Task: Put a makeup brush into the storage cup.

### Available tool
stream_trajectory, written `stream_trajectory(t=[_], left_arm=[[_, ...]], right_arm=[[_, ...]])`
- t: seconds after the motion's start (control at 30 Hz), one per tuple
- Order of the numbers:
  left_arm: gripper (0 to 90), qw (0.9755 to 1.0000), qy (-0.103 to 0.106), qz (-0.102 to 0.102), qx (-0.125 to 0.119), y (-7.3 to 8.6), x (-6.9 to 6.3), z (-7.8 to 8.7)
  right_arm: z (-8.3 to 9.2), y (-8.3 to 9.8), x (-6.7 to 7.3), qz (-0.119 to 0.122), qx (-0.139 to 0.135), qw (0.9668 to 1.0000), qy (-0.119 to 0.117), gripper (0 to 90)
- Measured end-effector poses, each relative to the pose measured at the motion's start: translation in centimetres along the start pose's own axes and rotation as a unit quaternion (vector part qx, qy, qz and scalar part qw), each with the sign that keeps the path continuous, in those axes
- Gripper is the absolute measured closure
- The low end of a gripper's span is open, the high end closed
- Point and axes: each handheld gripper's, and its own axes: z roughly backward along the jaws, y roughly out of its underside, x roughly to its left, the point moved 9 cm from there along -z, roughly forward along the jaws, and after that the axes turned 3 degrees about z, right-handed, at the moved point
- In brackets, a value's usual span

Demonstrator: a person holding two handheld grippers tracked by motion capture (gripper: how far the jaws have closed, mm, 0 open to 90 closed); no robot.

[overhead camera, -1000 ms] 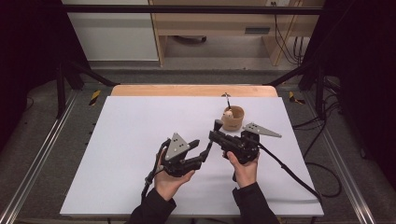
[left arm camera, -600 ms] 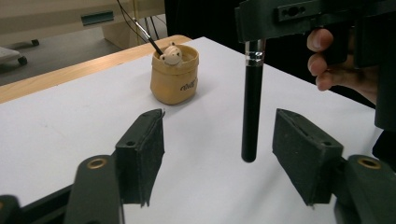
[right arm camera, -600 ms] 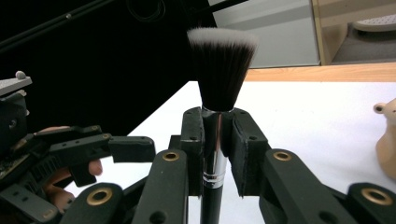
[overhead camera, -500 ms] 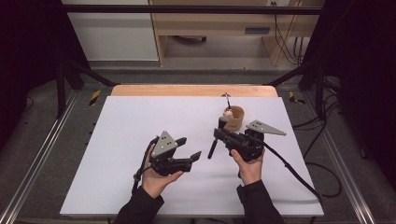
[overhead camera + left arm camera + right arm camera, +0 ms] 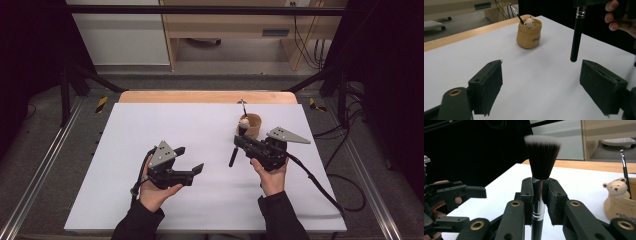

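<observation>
My right gripper (image 5: 240, 143) (image 5: 539, 192) is shut on the silver ferrule of a black makeup brush (image 5: 542, 155), bristles up in the right gripper view. In the high view its black handle (image 5: 232, 157) hangs down over the white table. My left gripper (image 5: 190, 160) (image 5: 546, 85) is to the left of the handle (image 5: 576, 37), apart from it. Its jaws have just been opening and stand wide with nothing between them. A tan cup (image 5: 251, 125) (image 5: 529, 35) behind the brush holds a small bear figure (image 5: 616, 187) and a thin brush (image 5: 624, 167).
The white table (image 5: 175, 125) has a wooden strip (image 5: 200, 96) along its far edge. A black cable (image 5: 320, 187) trails from my right gripper off the table's right side. Metal rails and dark frame legs flank the table.
My left gripper has drawn away to the left from the brush handle, and its jaws have spread wider. The right gripper with the brush has stayed in place.
</observation>
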Motion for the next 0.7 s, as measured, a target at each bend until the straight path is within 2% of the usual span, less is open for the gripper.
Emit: stream_trajectory(t=[0.13, 0.23, 0.37, 0.7], left_arm=[[15.4, 1.0, -0.004, 0.004, 0.0, 0.3, 0.7, 0.5], [14.8, 1.0, -0.01, -0.001, 0.001, 0.6, 1.2, 0.9], [14.3, 0.9999, -0.014, 0.005, -0.002, 0.9, 1.9, 1.5], [12.2, 0.999, -0.044, 0.001, -0.004, 1.9, 3.8, 3.1]], right_arm=[[0.2, -0.2, -0.3, 0.008, -0.001, 1.0, 0.006, 77.2], [0.3, -0.3, -0.4, 0.01, 0.0, 0.9999, 0.009, 77.2], [0.5, -0.4, -0.7, 0.016, -0.001, 0.9998, 0.015, 77.2], [1.1, -0.8, -1.4, 0.03, 0.0, 0.9992, 0.025, 77.2]])
